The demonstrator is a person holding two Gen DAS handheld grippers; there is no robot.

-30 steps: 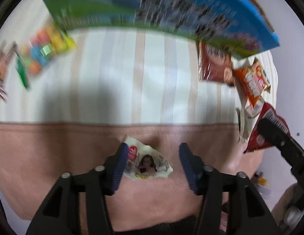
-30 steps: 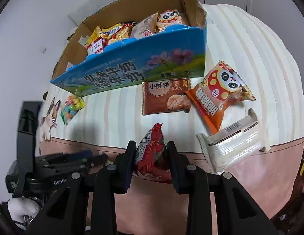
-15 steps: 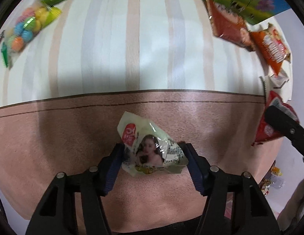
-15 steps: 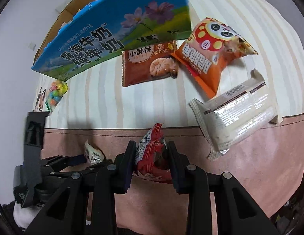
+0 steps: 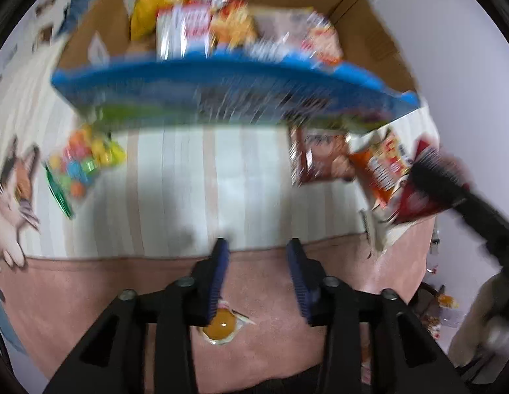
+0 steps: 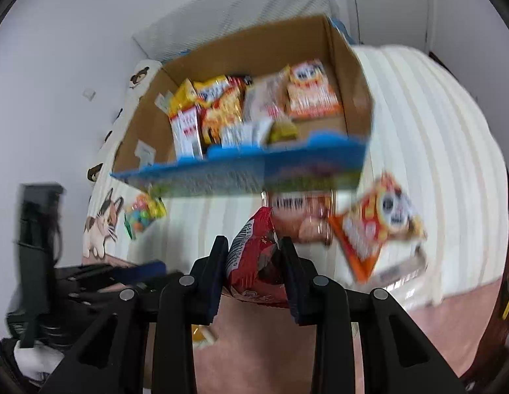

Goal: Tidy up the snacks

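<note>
My right gripper [image 6: 254,249] is shut on a red snack packet [image 6: 254,262], held above the bed; it also shows in the left wrist view [image 5: 421,190]. My left gripper [image 5: 257,249] is open with nothing between its fingers. A small packet with a yellow centre [image 5: 221,326] lies on the pink cover below and behind the left fingers. The cardboard box with a blue front [image 6: 241,170] holds several snack packets and stands at the back [image 5: 221,98].
A brown biscuit packet [image 5: 323,157], an orange panda packet [image 6: 375,229], a white packet [image 6: 405,269] and a bag of coloured candies [image 5: 83,164] lie on the striped sheet. A cat-print pillow [image 5: 11,197] is at the left.
Both views have tilted up towards the box. The small packet that was between my left fingers now lies below them, with its yellow side showing. The right gripper still grips the red packet.
</note>
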